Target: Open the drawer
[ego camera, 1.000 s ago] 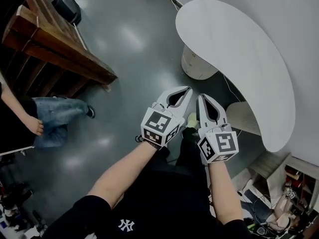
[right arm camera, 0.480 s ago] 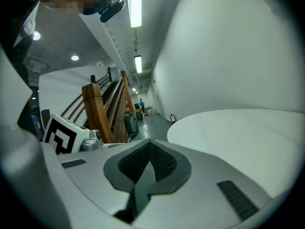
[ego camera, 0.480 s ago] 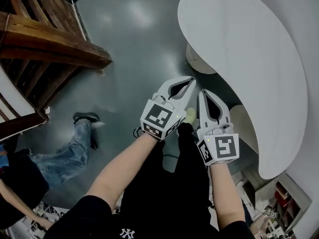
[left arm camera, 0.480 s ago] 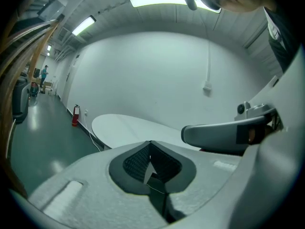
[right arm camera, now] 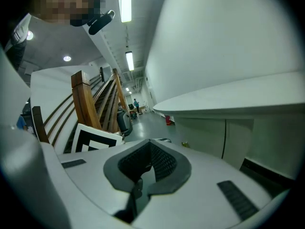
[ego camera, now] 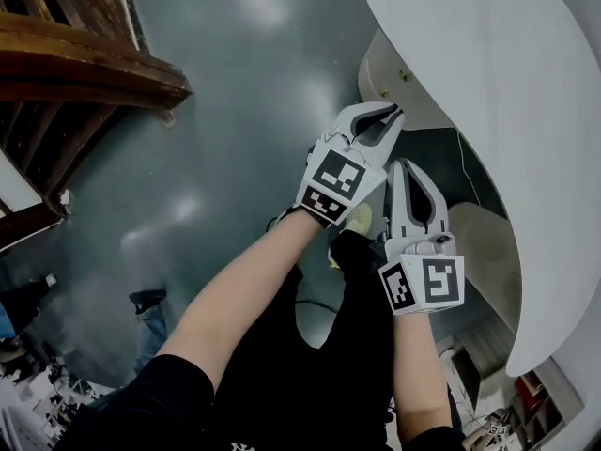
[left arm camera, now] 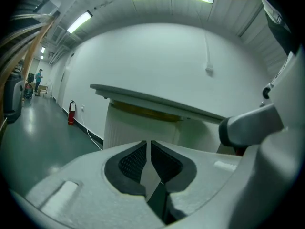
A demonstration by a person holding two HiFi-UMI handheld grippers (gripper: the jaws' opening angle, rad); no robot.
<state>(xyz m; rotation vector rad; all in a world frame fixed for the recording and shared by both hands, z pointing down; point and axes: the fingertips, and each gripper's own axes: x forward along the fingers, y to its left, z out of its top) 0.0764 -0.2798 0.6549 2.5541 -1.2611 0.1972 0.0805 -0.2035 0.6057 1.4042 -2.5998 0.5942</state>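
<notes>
A white cabinet (ego camera: 399, 73) with small yellowish knobs (ego camera: 383, 93) stands under the curved white tabletop (ego camera: 488, 83); I cannot make out which front is the drawer. My left gripper (ego camera: 392, 113) is shut and empty, its tips just short of the cabinet's lower front. My right gripper (ego camera: 406, 165) is also shut and empty, and hangs lower and farther back, beside a dark gap under the table. In the left gripper view, the left gripper (left arm camera: 151, 144) points at the ribbed cabinet front (left arm camera: 138, 128). In the right gripper view, the right gripper (right arm camera: 150, 144) faces the cabinet panels (right arm camera: 205, 132).
A dark wooden staircase (ego camera: 84, 64) fills the upper left above the glossy grey floor (ego camera: 235, 111). My legs and a pale green shoe (ego camera: 358, 219) are below the grippers. A red fire extinguisher (left arm camera: 71, 112) stands by the far wall. Clutter lies at the bottom right.
Both grippers have come down and moved toward the cabinet under the table. The left one now leads, close to the cabinet front. The bystander in jeans has slid out of view.
</notes>
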